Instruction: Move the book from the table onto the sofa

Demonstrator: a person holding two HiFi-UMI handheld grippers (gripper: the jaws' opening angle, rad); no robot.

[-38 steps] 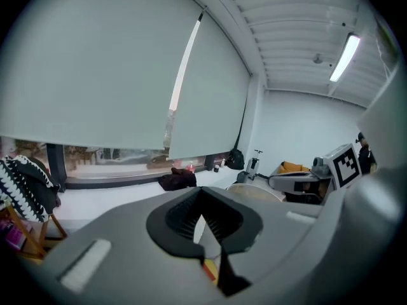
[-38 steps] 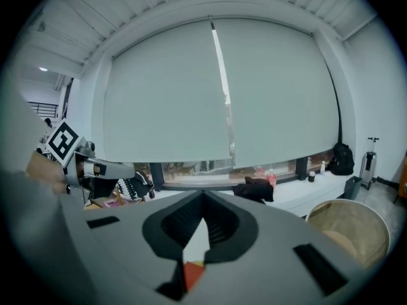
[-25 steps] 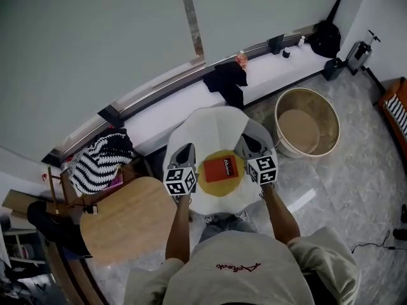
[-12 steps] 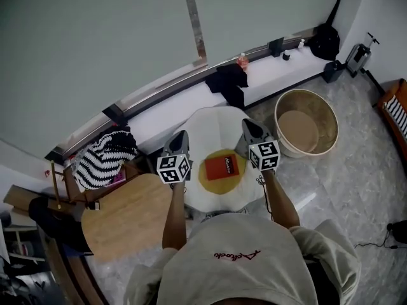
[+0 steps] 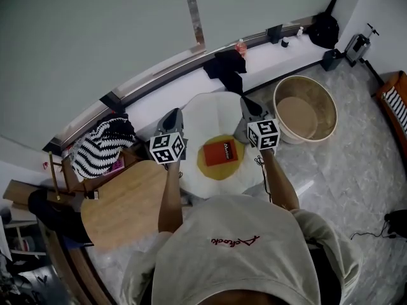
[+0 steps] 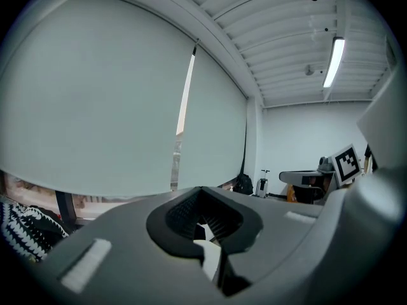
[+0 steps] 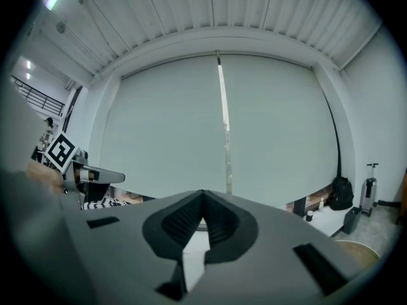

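Observation:
A red book (image 5: 220,152) lies flat on the yellow centre of a white, flower-shaped table (image 5: 210,116) in the head view. My left gripper (image 5: 173,114) hangs above the table's left edge, to the left of the book and apart from it. To the book's right, my right gripper (image 5: 245,101) hovers over the table's right edge. Both are shut with nothing between their jaws. The left gripper view shows closed jaws (image 6: 202,192) pointing at a window blind, and in the right gripper view the closed jaws (image 7: 203,196) face the same blind. Neither gripper view shows the book.
A round wooden tub (image 5: 305,110) stands right of the table. A round wooden stool top (image 5: 121,205) and a black-and-white striped cushion (image 5: 102,154) are at the left. A black cloth (image 5: 227,68) lies on the window ledge behind. A wooden-framed seat (image 5: 393,97) shows at the right edge.
Both grippers have risen above the table, still shut and empty. The book has not moved.

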